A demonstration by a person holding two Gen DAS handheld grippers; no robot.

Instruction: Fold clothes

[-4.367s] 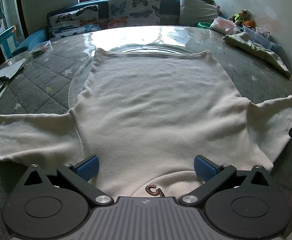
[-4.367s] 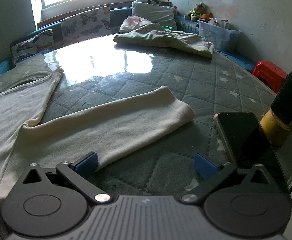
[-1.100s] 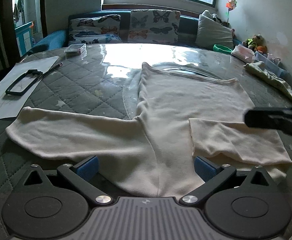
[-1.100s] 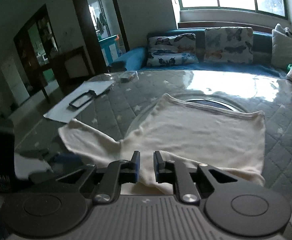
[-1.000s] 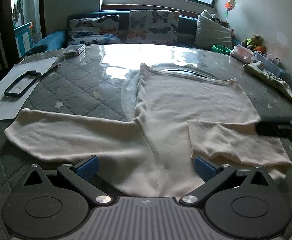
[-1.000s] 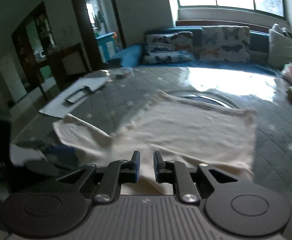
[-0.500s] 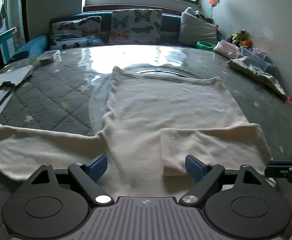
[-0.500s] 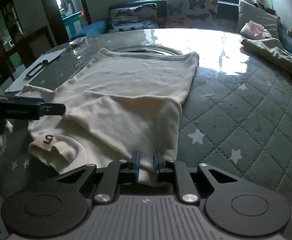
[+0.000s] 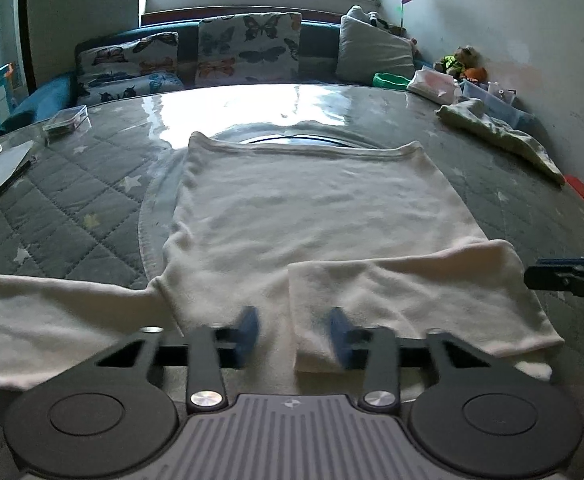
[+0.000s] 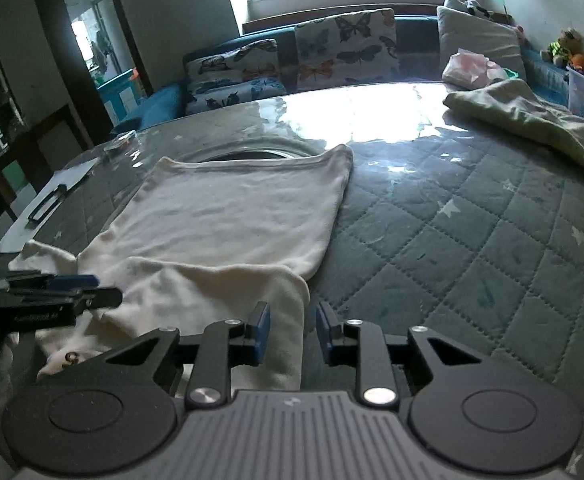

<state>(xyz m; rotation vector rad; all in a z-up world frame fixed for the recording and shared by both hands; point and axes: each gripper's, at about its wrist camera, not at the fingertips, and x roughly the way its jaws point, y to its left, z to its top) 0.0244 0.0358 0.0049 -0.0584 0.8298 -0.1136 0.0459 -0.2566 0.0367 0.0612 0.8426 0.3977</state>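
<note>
My left tongs (image 9: 293,336) and right tongs (image 10: 290,334) gape part-open, empty, over the shirt (image 9: 311,216); green cloth (image 10: 531,120) lies upper right.

We see bare quilted table (image 10: 471,264) to the right of the cream shirt (image 10: 228,224), open up to the green cloth (image 10: 531,120) at the far right. On the left, a clipboard (image 10: 44,204) and small box (image 9: 66,120) stand near the edge.
</note>
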